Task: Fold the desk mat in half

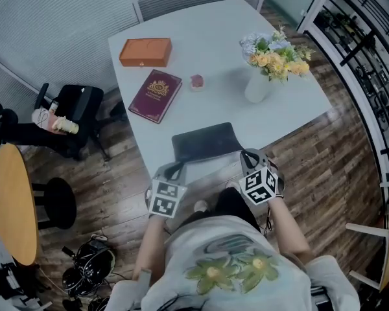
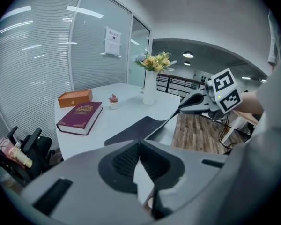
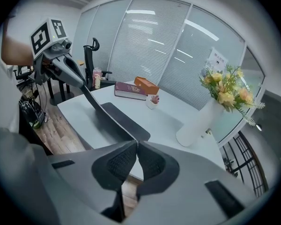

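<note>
The dark desk mat [image 1: 204,140] lies on the white table [image 1: 214,37] near its front edge, its near side raised off the top. My left gripper [image 1: 174,169] is shut on the near left corner and my right gripper [image 1: 248,155] is shut on the near right corner. In the left gripper view the jaws [image 2: 140,143] pinch the mat's edge, and the mat [image 2: 136,129] runs across to the right gripper [image 2: 183,108]. In the right gripper view the jaws [image 3: 136,143] clamp the mat [image 3: 118,118], whose raised edge runs up to the left gripper [image 3: 85,86].
Beyond the mat lie a maroon book [image 1: 155,94], an orange box [image 1: 145,52], a tiny potted plant [image 1: 196,81] and a white vase of flowers [image 1: 259,86]. A black office chair [image 1: 74,118] and a round wooden table [image 1: 13,203] stand at the left; a railing runs along the right.
</note>
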`<state>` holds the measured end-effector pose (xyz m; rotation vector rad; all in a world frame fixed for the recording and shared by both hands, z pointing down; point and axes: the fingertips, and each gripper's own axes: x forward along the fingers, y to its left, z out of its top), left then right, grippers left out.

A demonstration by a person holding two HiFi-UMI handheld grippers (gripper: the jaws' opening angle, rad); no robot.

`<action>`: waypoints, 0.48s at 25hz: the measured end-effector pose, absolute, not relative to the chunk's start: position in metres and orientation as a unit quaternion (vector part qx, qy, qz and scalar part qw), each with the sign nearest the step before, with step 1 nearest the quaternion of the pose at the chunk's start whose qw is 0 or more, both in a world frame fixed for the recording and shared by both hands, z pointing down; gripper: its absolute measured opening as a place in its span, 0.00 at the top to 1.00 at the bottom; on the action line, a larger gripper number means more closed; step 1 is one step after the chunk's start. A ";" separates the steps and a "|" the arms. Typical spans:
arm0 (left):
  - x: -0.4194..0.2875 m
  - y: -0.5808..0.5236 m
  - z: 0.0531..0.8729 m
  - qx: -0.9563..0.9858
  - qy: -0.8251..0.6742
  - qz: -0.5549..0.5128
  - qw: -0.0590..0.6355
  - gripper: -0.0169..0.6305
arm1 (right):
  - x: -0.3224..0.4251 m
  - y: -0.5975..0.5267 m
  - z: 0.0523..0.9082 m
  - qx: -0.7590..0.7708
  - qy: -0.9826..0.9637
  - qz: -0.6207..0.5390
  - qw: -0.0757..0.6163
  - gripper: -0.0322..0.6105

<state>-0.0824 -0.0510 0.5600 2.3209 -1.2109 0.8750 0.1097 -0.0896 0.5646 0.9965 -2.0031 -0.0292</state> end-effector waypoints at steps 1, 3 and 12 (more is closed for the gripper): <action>-0.083 -0.053 0.559 0.826 -0.431 0.310 0.188 0.96 | 0.110 -0.091 0.564 0.401 -0.805 -0.012 0.437 0.90; -0.083 -0.056 0.558 0.827 -0.432 0.308 0.186 0.96 | 0.110 -0.093 0.565 0.401 -0.805 -0.010 0.437 0.90; -0.087 -0.066 0.549 0.830 -0.433 0.304 0.177 0.96 | 0.107 -0.100 0.557 0.408 -0.802 -0.013 0.436 0.91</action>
